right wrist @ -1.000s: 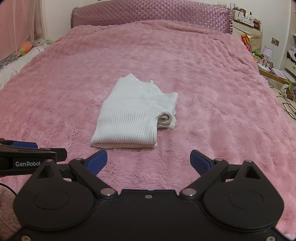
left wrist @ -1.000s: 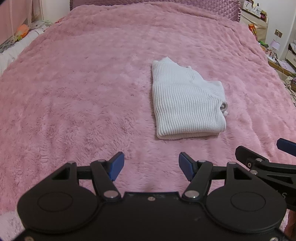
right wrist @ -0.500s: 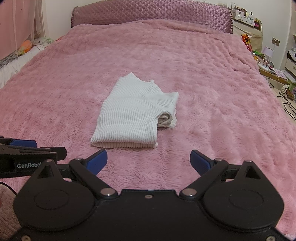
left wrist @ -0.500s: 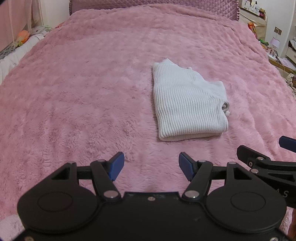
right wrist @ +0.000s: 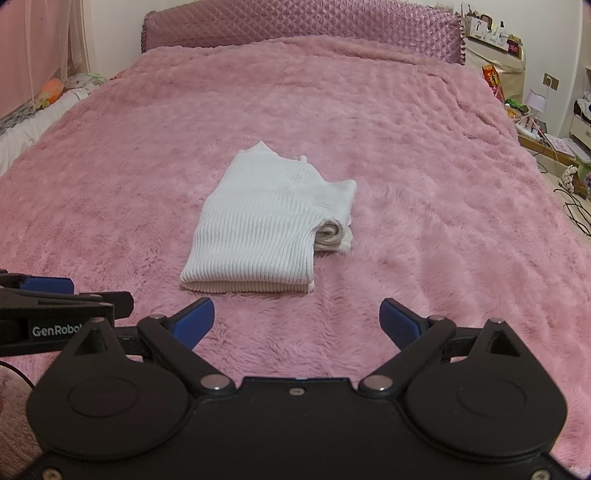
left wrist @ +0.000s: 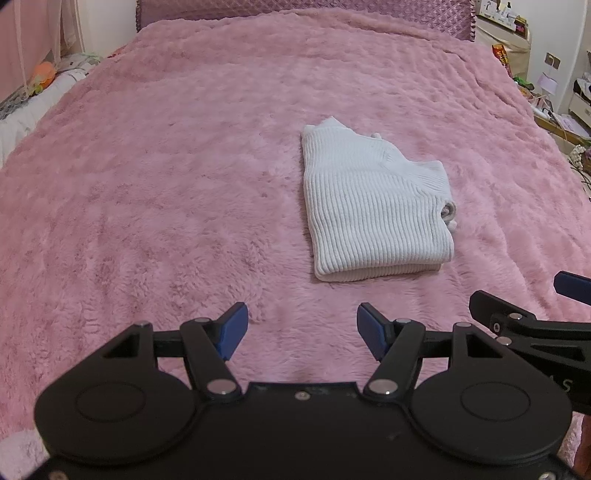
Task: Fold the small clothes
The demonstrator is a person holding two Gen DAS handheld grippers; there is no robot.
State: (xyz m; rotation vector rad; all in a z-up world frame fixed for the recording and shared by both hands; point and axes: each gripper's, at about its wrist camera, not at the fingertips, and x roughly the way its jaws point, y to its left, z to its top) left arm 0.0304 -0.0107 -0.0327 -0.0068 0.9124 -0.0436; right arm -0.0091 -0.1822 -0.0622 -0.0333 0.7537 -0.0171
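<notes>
- Two tools in view, both empty: left tool point(left wrist: 302, 330) has its blue pads wide apart with only blanket between them; right tool point(right wrist: 296, 324) is spread just as wide, nothing held.
- White ribbed sweater point(left wrist: 373, 206) lies folded into a compact block on the pink fuzzy blanket point(left wrist: 166, 184), about mid-bed, nearer the foot edge than the headboard point(right wrist: 295, 22) and well off both side edges.
- Its thick folded edge faces the tools; a rolled sleeve or collar bit pokes out of the right side point(right wrist: 328, 230), so the fold is a little untidy there.
- Both tools hang over the foot end of the bed, short of the sweater, not touching it. Likely reason: the fold looks done, so the pads are let go and backed off to leave the stack undisturbed.
- Each tool's tip shows at the edge of the other's view, so they sit side by side, level with each other, angled down at the blanket.
- Judgement: task is at or near its end for this garment; only the loose roll on the right might want a tuck.
- Risk if tucked: plush blanket drags on knit, and a one-sided push could skew the block.
- Cluttered shelves point(right wrist: 491, 33) stand beyond the bed's right edge, not involved.
</notes>
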